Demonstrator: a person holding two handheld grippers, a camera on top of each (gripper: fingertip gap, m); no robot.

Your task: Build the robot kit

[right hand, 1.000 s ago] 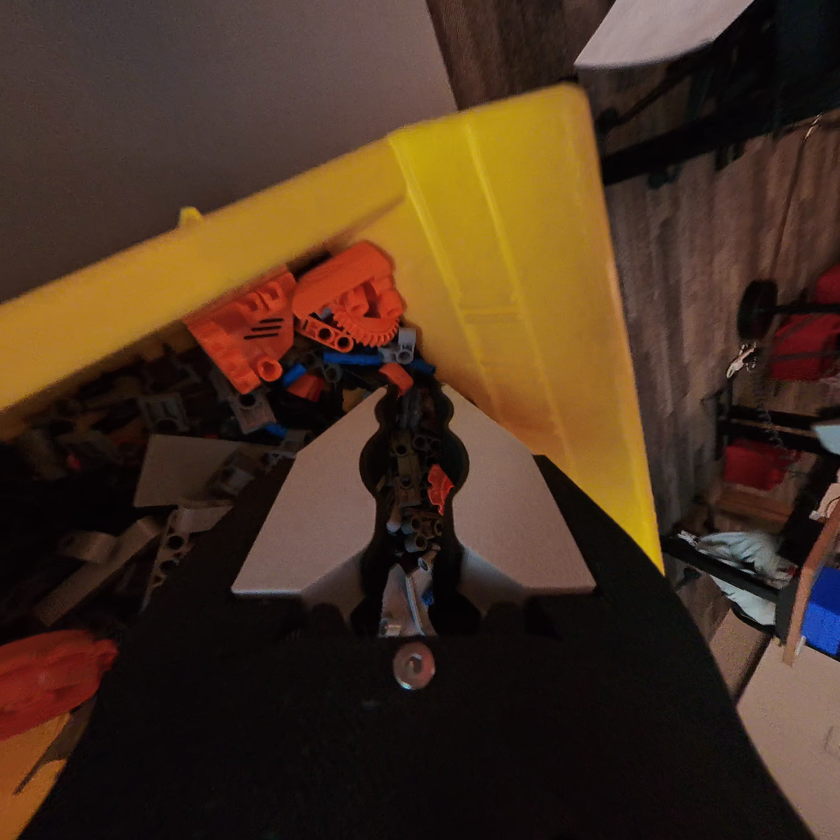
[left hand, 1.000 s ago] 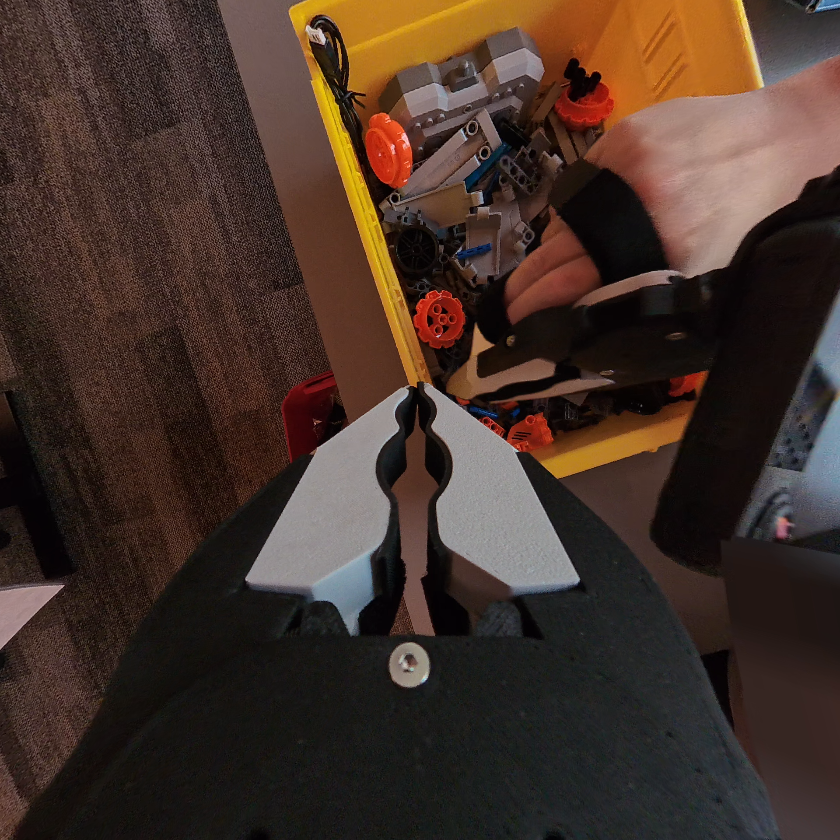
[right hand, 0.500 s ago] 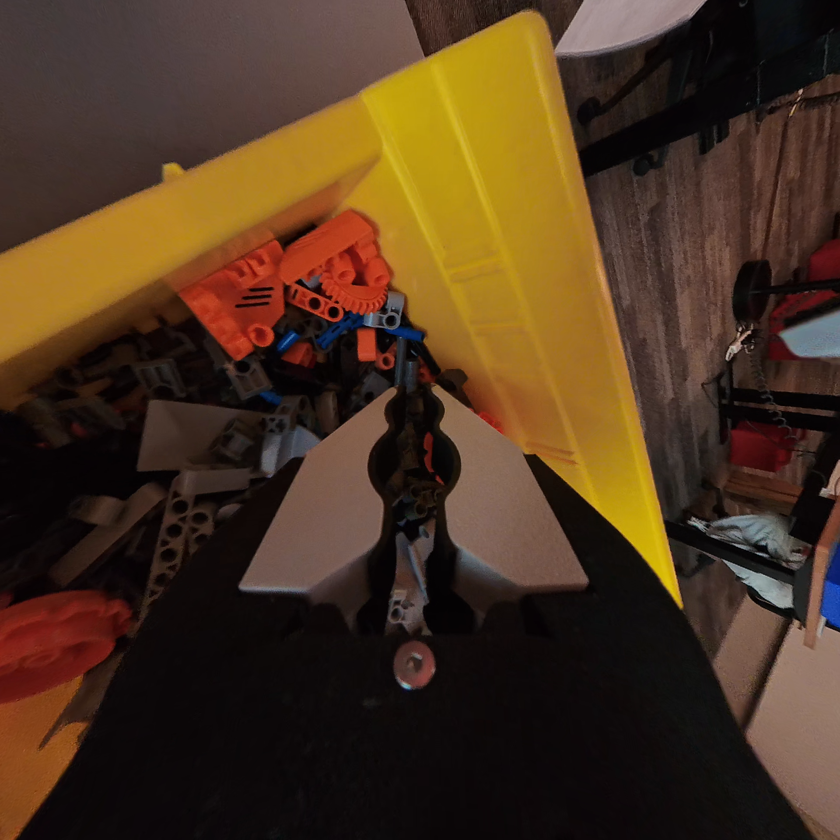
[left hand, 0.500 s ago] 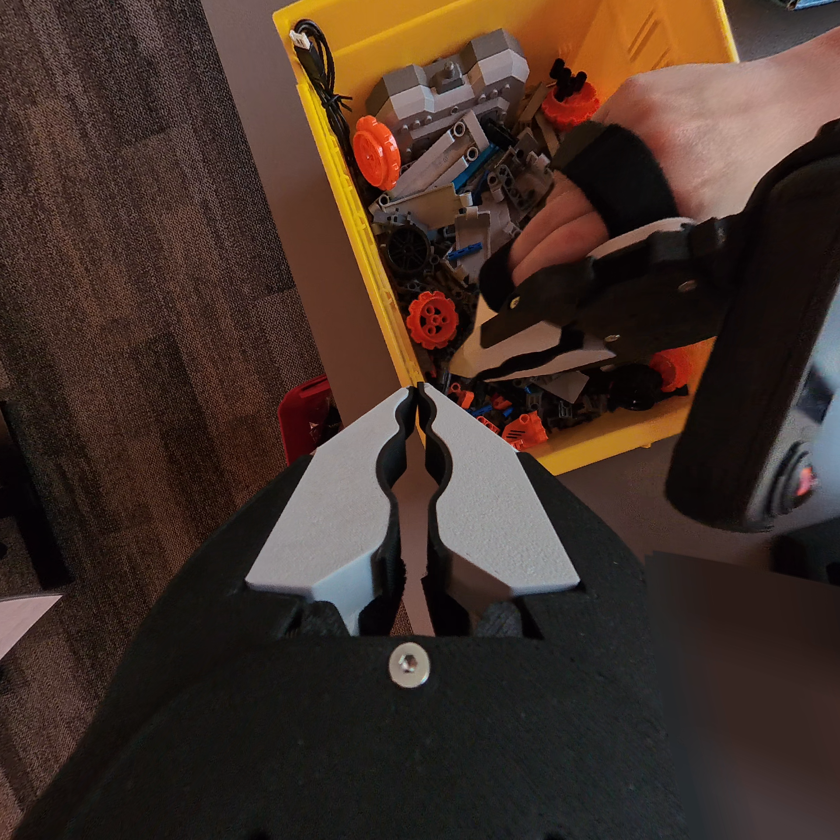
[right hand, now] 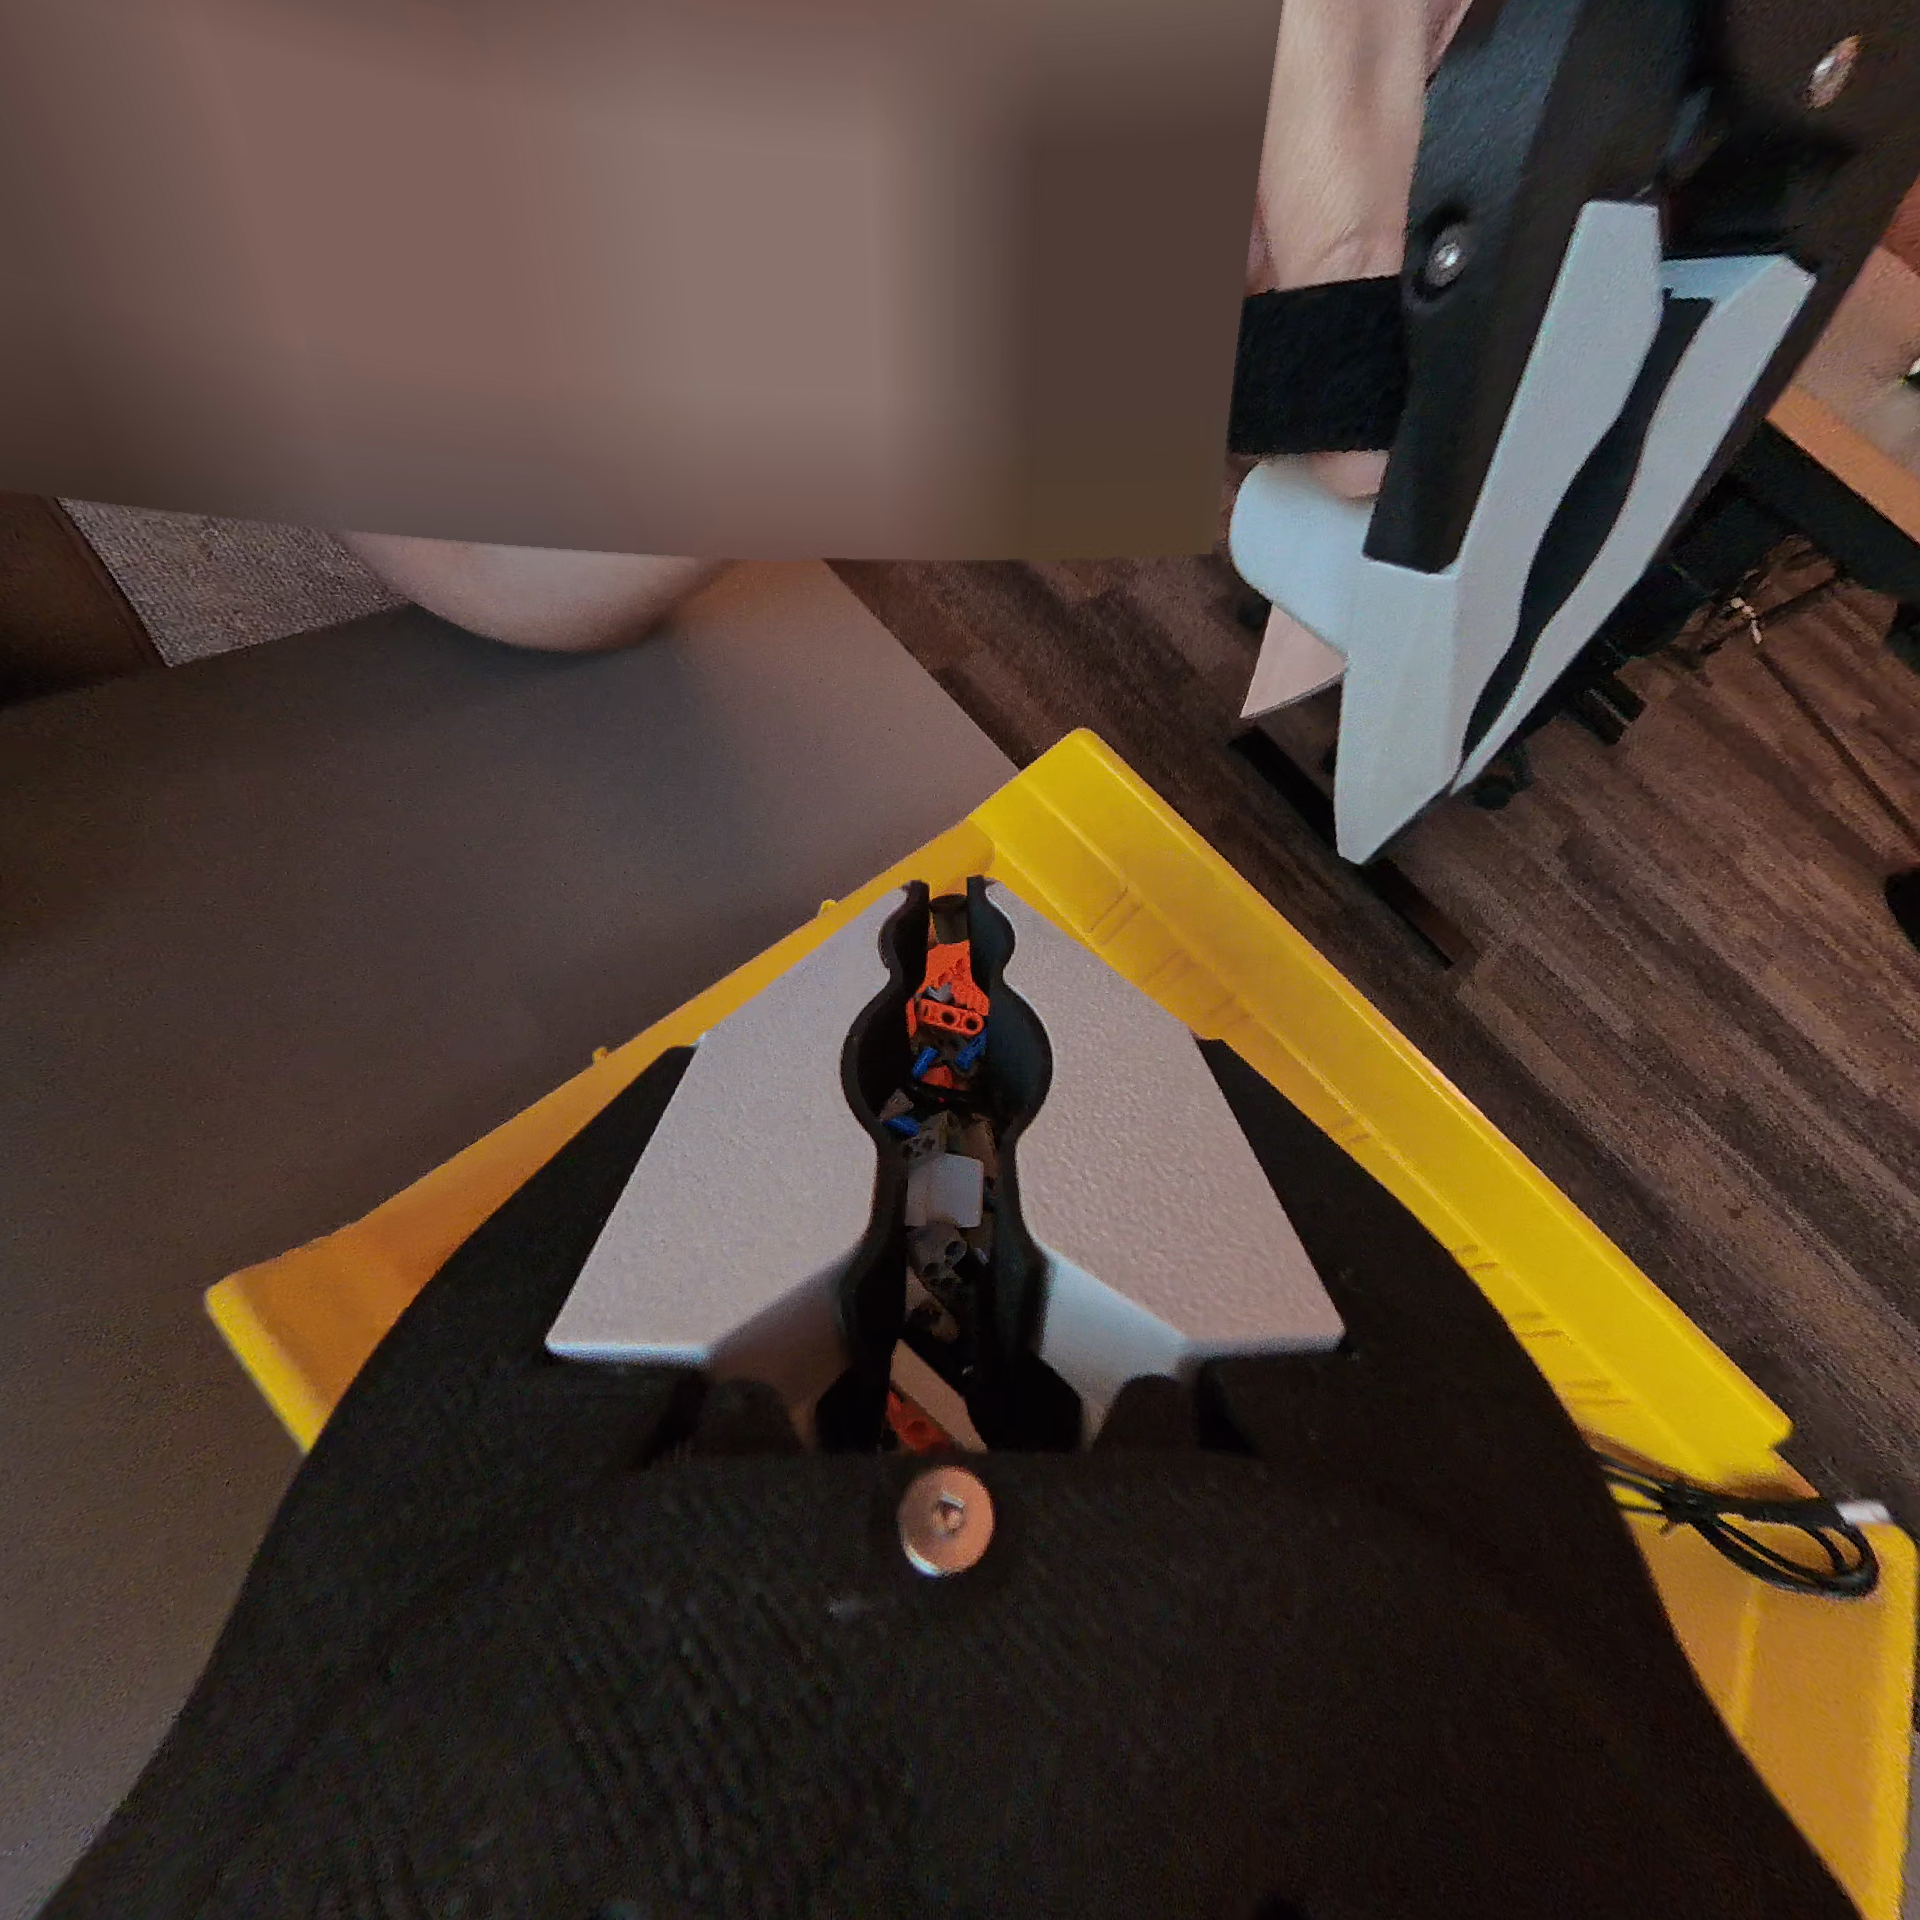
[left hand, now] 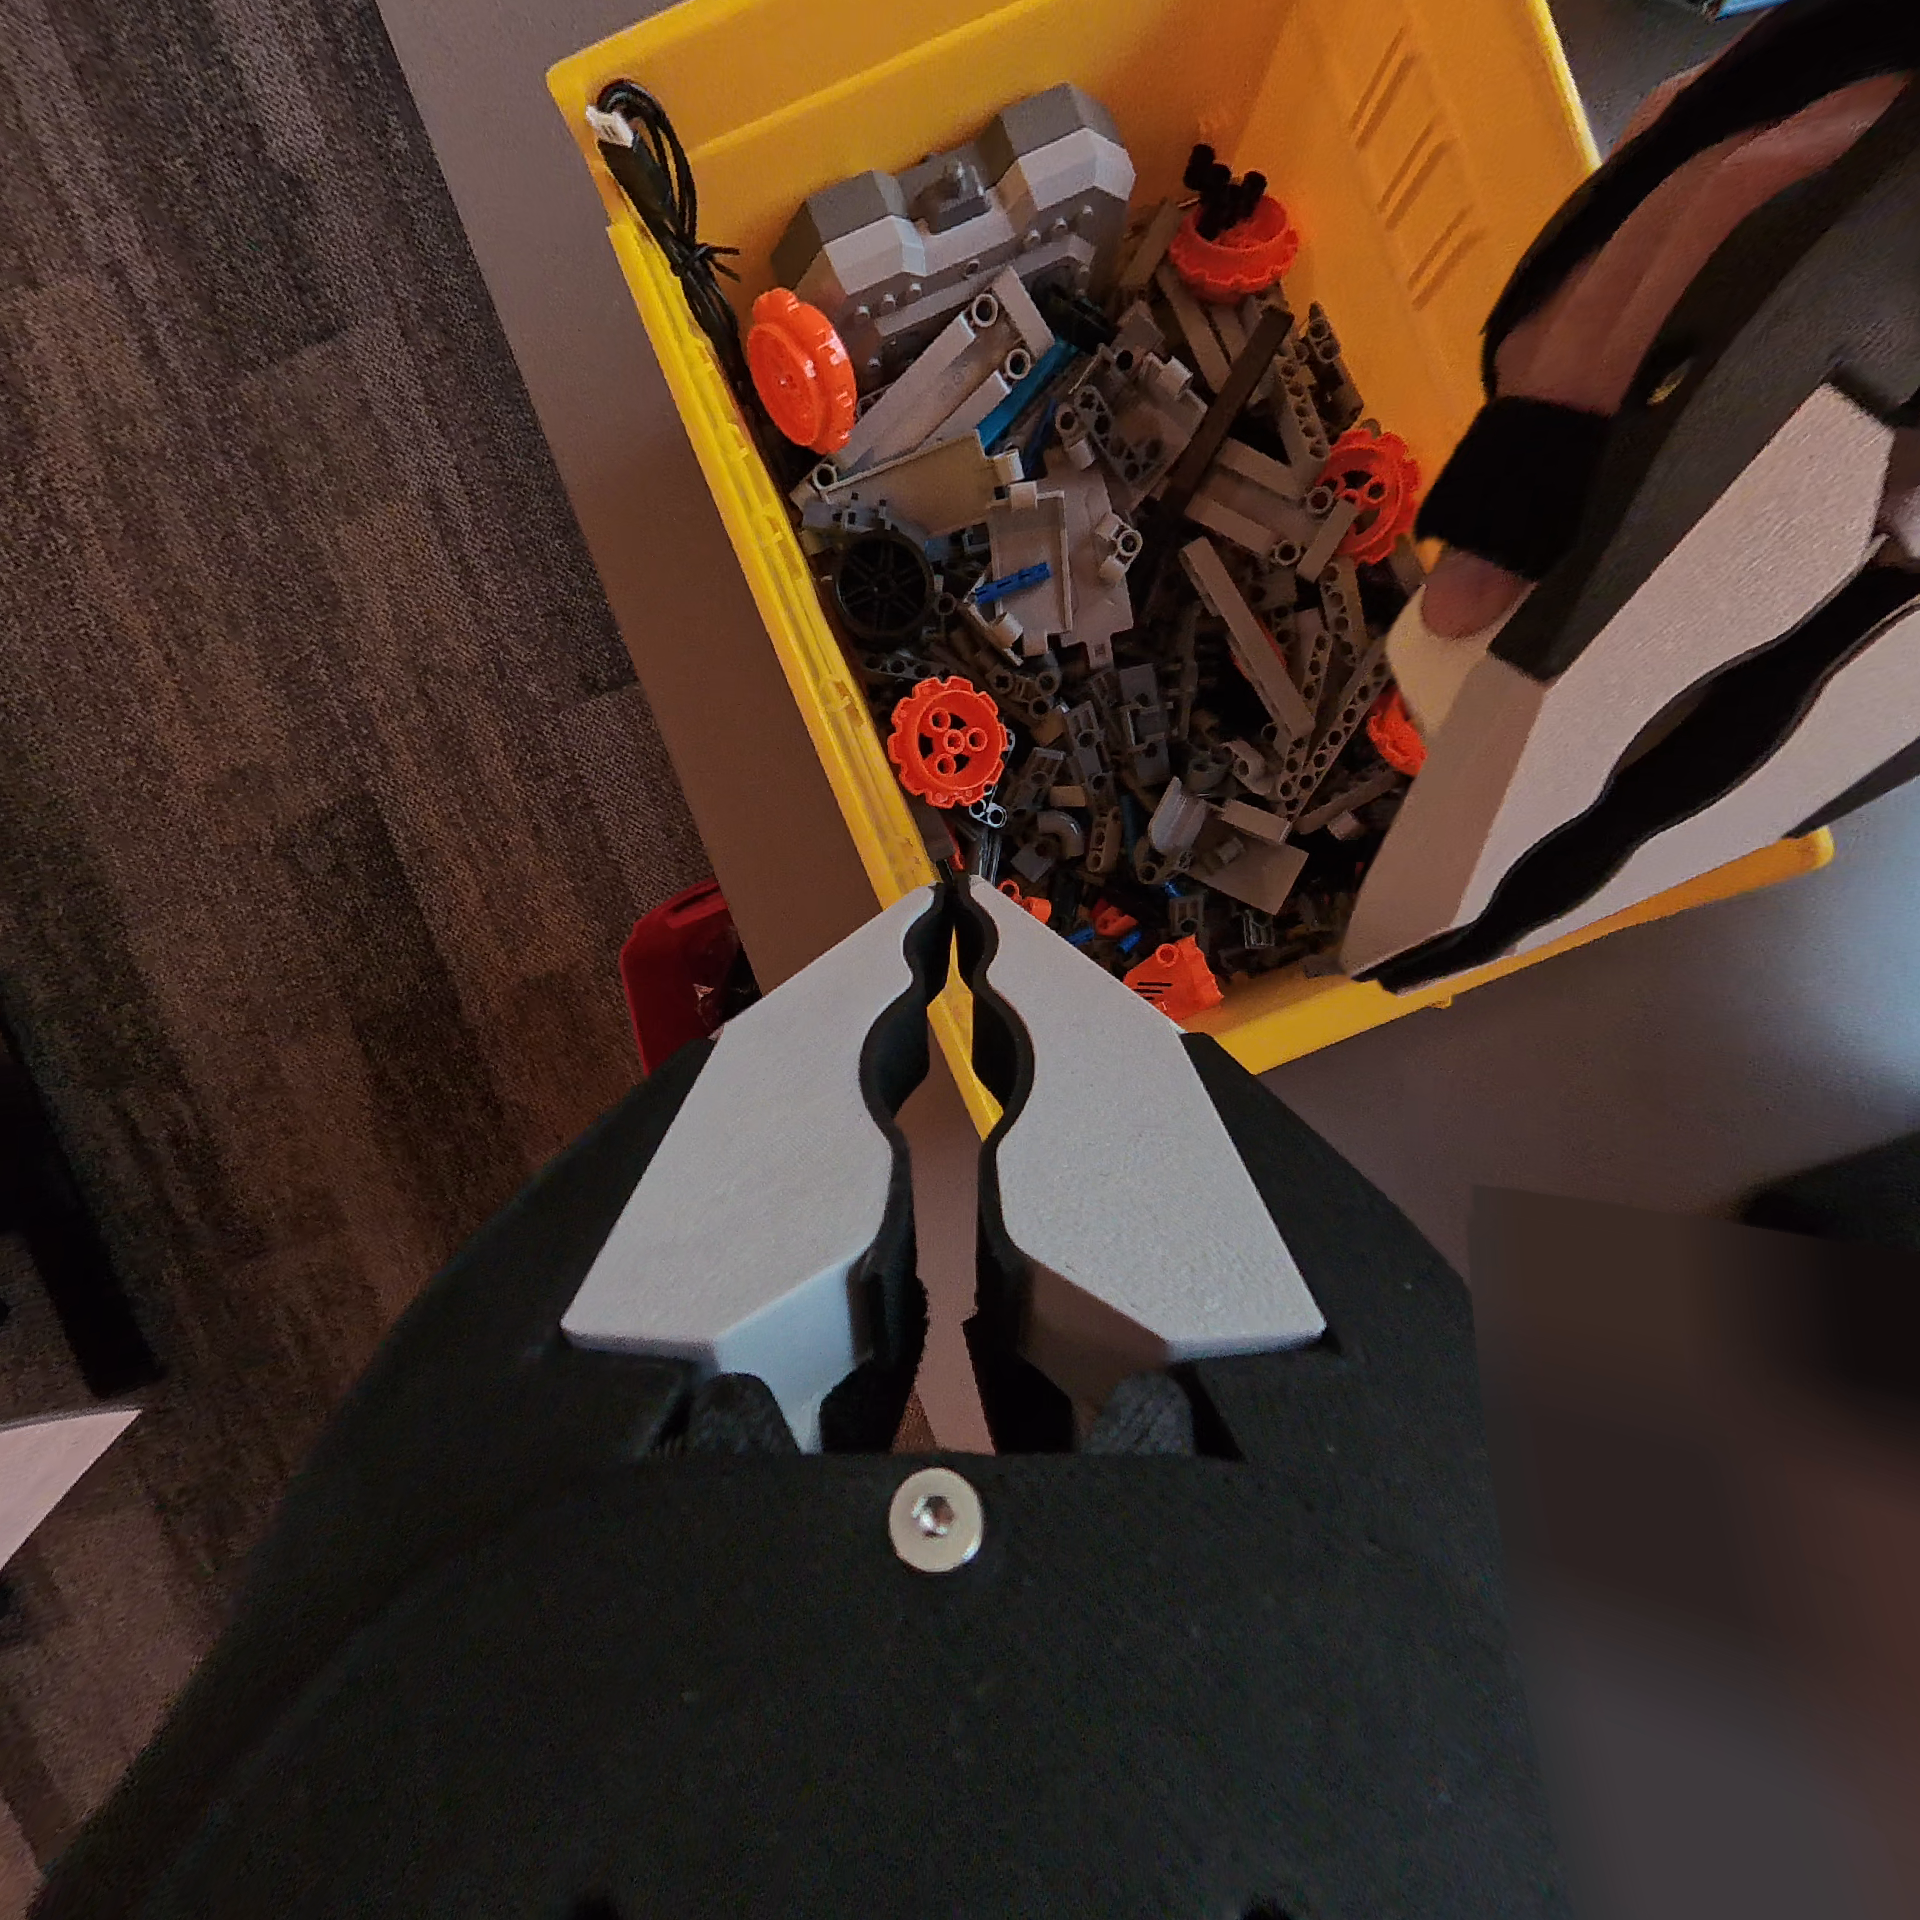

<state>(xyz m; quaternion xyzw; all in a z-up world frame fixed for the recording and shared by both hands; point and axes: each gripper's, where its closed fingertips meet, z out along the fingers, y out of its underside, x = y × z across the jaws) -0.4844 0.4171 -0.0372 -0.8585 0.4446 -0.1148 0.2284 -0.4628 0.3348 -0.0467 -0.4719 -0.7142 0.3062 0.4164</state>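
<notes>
A yellow bin full of grey, black, blue and orange building pieces stands on a grey table. My left gripper is shut and empty, and hangs over the bin's near left corner. My right gripper is above the bin, with its jaws nearly closed on a small dark grey piece at the tips. In the left wrist view the right gripper hangs over the bin's near right rim, held by a hand. In the right wrist view the left gripper points down past the table edge.
A large grey block, orange wheels and an orange gear lie in the bin. A black cable hangs over its far left corner. A red box sits on the carpet below the table edge. My right fingertips sit around 9 cm from my left ones. Between my left fingertips and the orange gear there is roughly 11 cm.
My right gripper has lifted up out of the pile and turned, and now sits above the bin rim with its jaws still closed. My left gripper has stayed shut by the bin's corner.
</notes>
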